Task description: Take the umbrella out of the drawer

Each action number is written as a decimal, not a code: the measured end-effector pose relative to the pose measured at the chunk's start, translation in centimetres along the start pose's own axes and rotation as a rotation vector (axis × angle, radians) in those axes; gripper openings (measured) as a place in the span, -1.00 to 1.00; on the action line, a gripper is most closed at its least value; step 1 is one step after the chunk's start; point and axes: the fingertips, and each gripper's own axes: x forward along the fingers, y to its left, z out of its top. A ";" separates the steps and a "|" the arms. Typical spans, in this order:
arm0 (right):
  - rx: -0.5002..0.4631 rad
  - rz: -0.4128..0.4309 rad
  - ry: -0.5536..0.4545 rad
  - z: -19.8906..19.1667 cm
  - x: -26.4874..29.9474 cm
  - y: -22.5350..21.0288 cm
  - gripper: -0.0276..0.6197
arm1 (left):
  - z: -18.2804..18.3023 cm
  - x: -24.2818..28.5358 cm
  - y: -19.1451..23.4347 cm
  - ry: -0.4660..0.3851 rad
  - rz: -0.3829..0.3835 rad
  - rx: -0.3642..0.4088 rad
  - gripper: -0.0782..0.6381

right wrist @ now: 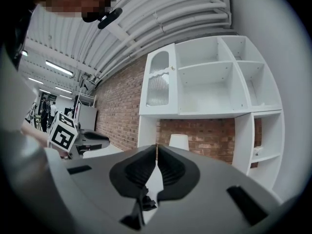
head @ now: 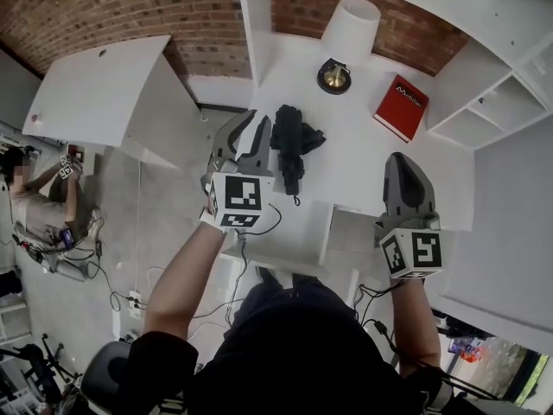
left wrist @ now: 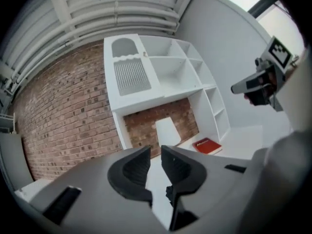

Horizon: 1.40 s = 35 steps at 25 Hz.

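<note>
The black folded umbrella [head: 290, 143] lies on the white desk [head: 363, 158], its strap end pointing toward the front edge. My left gripper [head: 257, 121] hovers just left of it, apart from it; its jaws show a narrow gap [left wrist: 155, 156] with nothing between them. Over the desk's right front stands my right gripper [head: 403, 158], its jaws closed together and empty [right wrist: 155, 152]. An open drawer [head: 349, 233] shows at the desk's front edge between my two arms. The right gripper [left wrist: 263, 82] also appears in the left gripper view.
A lamp with a white shade [head: 351, 29] and a red book [head: 400, 108] sit at the back of the desk. White shelves [head: 492, 102] rise on the right, a white cabinet [head: 104, 93] stands at the left. A person [head: 34, 201] sits far left; cables lie on the floor.
</note>
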 end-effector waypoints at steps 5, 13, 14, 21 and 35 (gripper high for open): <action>-0.014 0.010 -0.070 2.5 0.0 1.1 -0.91 | 5.7 -3.2 0.9 -0.162 0.002 -0.053 -0.69; -0.034 -0.023 -0.154 8.1 -0.5 1.2 -0.91 | 12.1 -7.3 3.7 -0.302 -0.024 -0.204 -0.70; -0.037 -0.027 -0.163 8.7 -0.6 1.1 -0.91 | 12.8 -7.7 4.1 -0.316 -0.023 -0.215 -0.70; -0.051 -0.041 -0.229 11.7 -1.5 1.5 -0.91 | 15.6 -10.5 6.1 -0.399 0.025 -0.236 -0.70; -0.078 -0.084 -0.230 12.2 -2.0 1.0 -0.91 | 12.5 -10.6 8.3 -0.366 0.063 -0.302 -0.70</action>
